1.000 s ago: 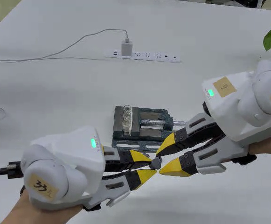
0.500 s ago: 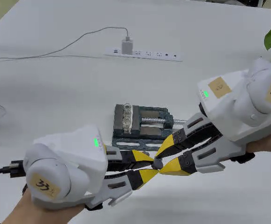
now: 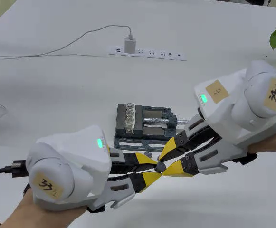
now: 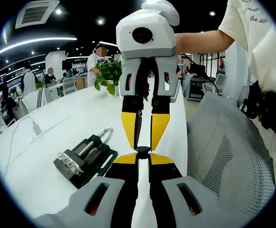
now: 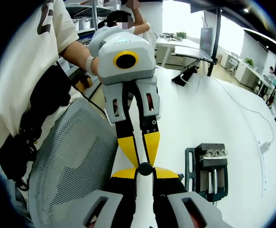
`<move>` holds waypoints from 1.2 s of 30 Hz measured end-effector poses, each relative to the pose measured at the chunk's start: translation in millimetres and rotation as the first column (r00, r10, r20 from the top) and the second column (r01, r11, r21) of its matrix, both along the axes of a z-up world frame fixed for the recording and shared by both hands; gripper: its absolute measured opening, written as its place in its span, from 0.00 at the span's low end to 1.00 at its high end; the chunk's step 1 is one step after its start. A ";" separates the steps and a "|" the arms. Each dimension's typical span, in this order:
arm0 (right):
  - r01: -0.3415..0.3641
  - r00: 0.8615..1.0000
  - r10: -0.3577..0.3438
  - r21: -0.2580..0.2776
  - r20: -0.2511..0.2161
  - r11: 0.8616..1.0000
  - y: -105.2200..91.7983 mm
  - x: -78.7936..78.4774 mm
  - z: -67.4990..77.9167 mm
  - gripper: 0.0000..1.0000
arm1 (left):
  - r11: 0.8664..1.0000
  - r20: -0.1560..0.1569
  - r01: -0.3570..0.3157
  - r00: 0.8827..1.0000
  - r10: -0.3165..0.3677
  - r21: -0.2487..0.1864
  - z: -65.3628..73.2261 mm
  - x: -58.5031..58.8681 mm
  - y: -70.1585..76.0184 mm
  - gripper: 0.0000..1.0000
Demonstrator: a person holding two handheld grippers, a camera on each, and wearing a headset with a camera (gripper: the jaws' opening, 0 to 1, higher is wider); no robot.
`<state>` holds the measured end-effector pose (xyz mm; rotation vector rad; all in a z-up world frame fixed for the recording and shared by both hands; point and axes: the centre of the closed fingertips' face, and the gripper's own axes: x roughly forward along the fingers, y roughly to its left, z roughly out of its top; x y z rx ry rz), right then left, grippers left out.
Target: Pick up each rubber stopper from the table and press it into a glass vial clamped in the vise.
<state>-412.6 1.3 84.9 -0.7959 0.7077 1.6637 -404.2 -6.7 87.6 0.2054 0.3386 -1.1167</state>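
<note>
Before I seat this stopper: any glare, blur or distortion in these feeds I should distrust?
Head view: soft even light, faint shadows, stopper sharp, but the clear vials in the vise are small, rims hard to read. Left gripper view: strong fisheye bending, stopper crisp. Right gripper view: windows blown out at top, stopper in focus.

Vise (image 3: 138, 142) dark painted metal; vials (image 3: 128, 117) clear glossy glass; stopper (image 3: 160, 166) matt rubber.
</note>
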 end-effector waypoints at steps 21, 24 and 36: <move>0.029 0.999 -0.031 -0.037 -0.037 0.999 -0.2 2.0 1.8 0.06 | 1.000 0.037 0.002 0.999 -0.002 0.008 1.3 1.0 -0.3 0.04; 0.030 0.999 -0.031 -0.045 -0.036 0.999 -0.1 2.5 1.2 0.06 | 1.000 0.036 -0.004 0.999 0.004 0.002 0.9 1.6 0.2 0.04; 0.056 0.997 -0.060 -0.077 -0.055 0.995 -2.3 10.1 -3.8 0.06 | 0.994 -0.011 -0.102 0.995 0.101 -0.049 -2.8 13.0 18.2 0.23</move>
